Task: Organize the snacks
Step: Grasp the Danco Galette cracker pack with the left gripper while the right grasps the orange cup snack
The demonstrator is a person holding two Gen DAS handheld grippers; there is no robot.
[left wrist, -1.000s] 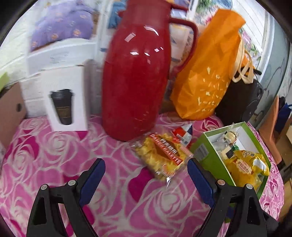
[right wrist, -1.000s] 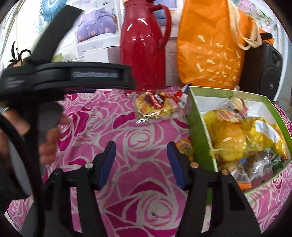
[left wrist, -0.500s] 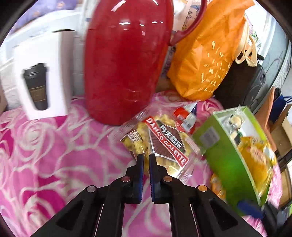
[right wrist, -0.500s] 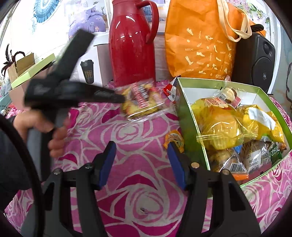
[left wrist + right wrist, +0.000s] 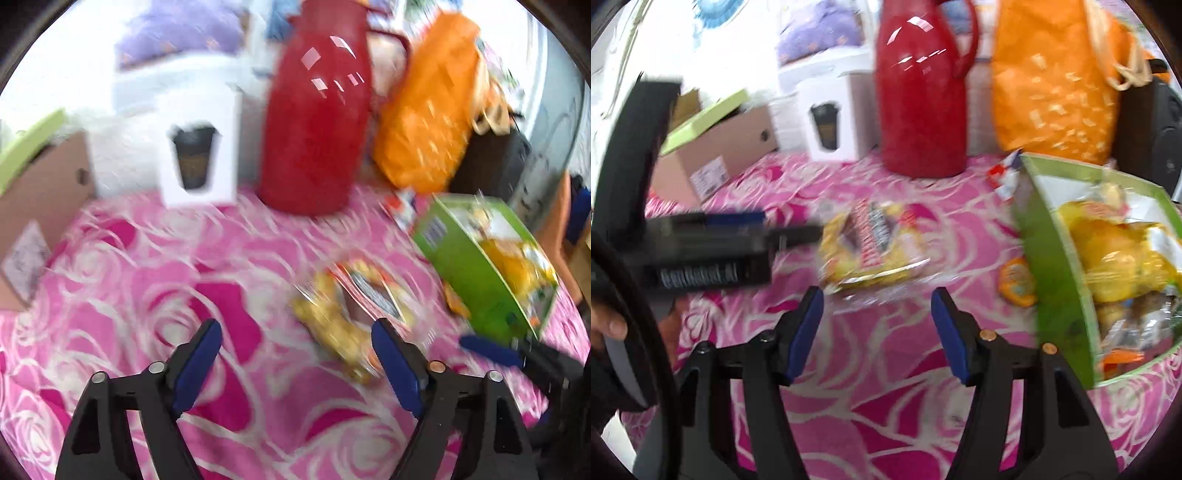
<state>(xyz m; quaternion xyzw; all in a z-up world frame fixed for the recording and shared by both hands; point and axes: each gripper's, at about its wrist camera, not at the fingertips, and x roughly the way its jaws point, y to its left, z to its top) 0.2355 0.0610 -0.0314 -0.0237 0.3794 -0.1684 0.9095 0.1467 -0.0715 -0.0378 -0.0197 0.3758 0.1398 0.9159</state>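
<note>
A clear bag of yellow biscuits with a red label [image 5: 351,310] lies on the pink rose tablecloth, just ahead of my open left gripper [image 5: 295,354] and a little right of its middle. In the right wrist view the same bag [image 5: 871,247] lies just beyond my open, empty right gripper [image 5: 877,325]. The left gripper [image 5: 790,236] shows there at the left, its tip beside the bag. A green box [image 5: 1056,280] full of yellow snack packets stands at the right. It also shows in the left wrist view [image 5: 469,266]. A small orange packet [image 5: 1015,280] lies against its wall.
A tall red jug [image 5: 923,96], an orange bag [image 5: 1052,81], a white cup carton [image 5: 831,122] and a cardboard box [image 5: 713,158] line the back. A small red-white-blue packet [image 5: 1004,177] lies behind the green box. A black speaker [image 5: 1156,122] stands at the far right.
My left gripper was shut on the biscuit bag and held it up; it has opened and pulled back, and the bag now lies nearer the front. My right gripper stays open.
</note>
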